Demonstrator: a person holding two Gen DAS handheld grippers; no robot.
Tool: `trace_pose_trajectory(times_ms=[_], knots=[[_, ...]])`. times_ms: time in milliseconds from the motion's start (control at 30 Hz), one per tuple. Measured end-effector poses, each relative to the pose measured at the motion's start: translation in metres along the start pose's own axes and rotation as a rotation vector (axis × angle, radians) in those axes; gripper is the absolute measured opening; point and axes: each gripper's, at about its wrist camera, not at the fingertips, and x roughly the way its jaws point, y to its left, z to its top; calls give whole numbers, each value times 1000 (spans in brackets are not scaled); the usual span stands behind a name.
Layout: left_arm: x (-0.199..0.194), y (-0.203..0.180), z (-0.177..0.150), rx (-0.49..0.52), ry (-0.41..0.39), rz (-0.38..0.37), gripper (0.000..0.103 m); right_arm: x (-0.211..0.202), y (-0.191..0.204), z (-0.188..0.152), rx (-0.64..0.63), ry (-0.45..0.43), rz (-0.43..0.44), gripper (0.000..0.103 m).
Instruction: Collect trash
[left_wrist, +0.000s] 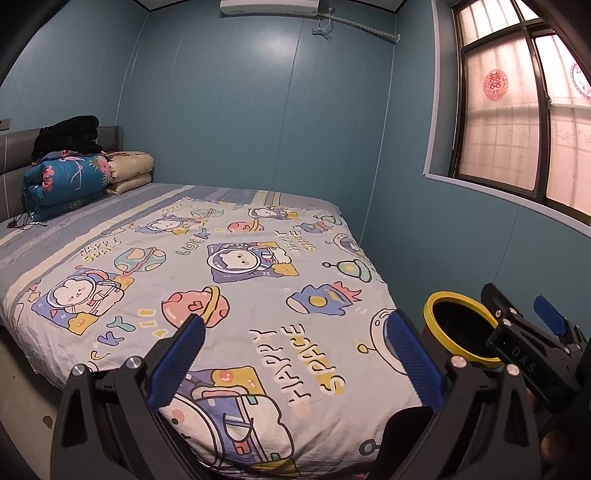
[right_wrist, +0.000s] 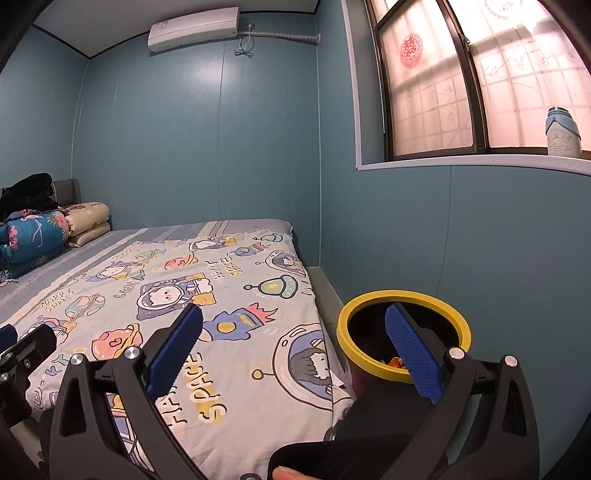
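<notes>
A black trash bin with a yellow rim (right_wrist: 403, 334) stands at the foot corner of the bed, by the blue wall; something orange (right_wrist: 396, 363) lies inside it. The same bin (left_wrist: 460, 326) shows at the lower right in the left wrist view. My left gripper (left_wrist: 293, 330) hangs open over the cartoon bedspread (left_wrist: 207, 280), holding nothing. My right gripper (right_wrist: 293, 325) is open too, its right finger (right_wrist: 413, 354) in front of the bin's mouth, its left finger over the bedspread (right_wrist: 207, 295). The right gripper's body (left_wrist: 532, 343) appears beside the bin in the left wrist view.
Folded quilts (left_wrist: 66, 181) and dark clothes (left_wrist: 70, 134) are stacked at the headboard. A window (right_wrist: 461, 85) with a bottle (right_wrist: 562, 131) on its sill is on the right wall. A narrow floor strip (right_wrist: 327, 295) runs between bed and wall.
</notes>
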Motion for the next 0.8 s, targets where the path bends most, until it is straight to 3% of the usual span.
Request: trace_pose_trajectory(times_ms=[800], knots=[[3, -1, -2, -4, 20, -7, 95, 5, -1, -1, 9, 21, -3, 95]])
